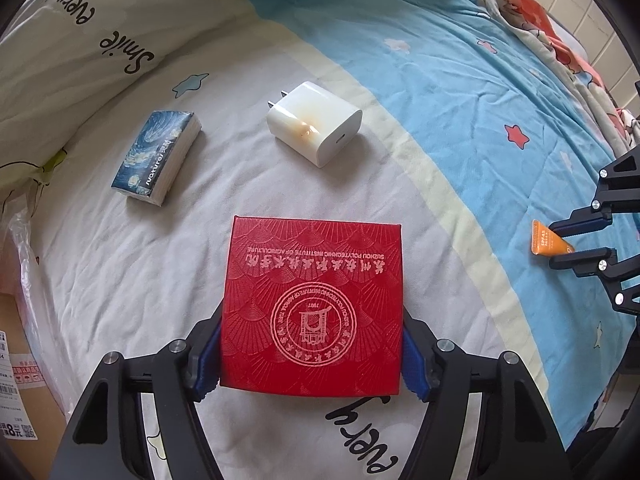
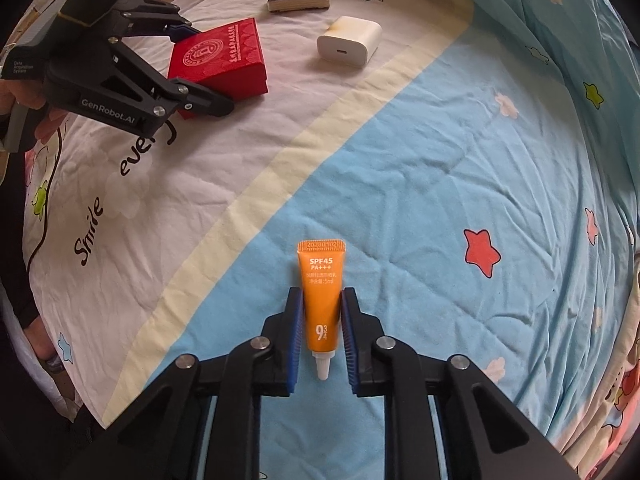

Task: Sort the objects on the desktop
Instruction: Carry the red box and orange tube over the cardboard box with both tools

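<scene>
My left gripper [image 1: 310,344] is shut on a red square box [image 1: 314,304] with a round seal, its blue pads pressing both sides; the box also shows in the right wrist view [image 2: 224,58]. My right gripper [image 2: 322,300] is shut on a small orange sunscreen tube [image 2: 322,300] lying on the blue part of the bedsheet, cap toward me. In the left wrist view the tube [image 1: 546,240] and right gripper [image 1: 568,242] sit at the far right. A white charger plug [image 1: 316,122] and a blue tissue pack [image 1: 158,156] lie beyond the box.
Everything rests on a bedsheet [image 1: 460,92], white on the left and blue with stars on the right. A pillow [image 1: 80,40] with "Smile every day" lettering lies at the far left. A cardboard box [image 1: 20,360] and plastic wrap lie off the left edge.
</scene>
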The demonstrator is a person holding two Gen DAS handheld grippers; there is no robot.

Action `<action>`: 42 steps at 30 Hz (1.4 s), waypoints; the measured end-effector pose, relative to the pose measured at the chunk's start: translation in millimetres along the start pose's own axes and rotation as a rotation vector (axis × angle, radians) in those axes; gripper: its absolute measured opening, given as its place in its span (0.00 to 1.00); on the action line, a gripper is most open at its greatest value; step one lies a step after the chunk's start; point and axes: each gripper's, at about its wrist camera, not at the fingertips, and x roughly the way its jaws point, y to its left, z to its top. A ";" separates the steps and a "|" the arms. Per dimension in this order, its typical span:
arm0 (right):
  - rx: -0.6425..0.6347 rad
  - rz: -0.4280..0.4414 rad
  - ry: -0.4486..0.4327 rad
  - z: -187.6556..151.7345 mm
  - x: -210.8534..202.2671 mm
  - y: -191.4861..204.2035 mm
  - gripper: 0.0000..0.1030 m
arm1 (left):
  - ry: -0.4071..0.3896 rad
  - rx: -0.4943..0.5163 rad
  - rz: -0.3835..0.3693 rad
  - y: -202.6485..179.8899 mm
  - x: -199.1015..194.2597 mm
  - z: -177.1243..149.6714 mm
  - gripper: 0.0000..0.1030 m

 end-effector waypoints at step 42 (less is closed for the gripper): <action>-0.123 -0.135 -0.105 30.9 -125.8 126.0 0.17 | -0.139 -0.034 0.020 8.6 -146.7 -52.2 0.70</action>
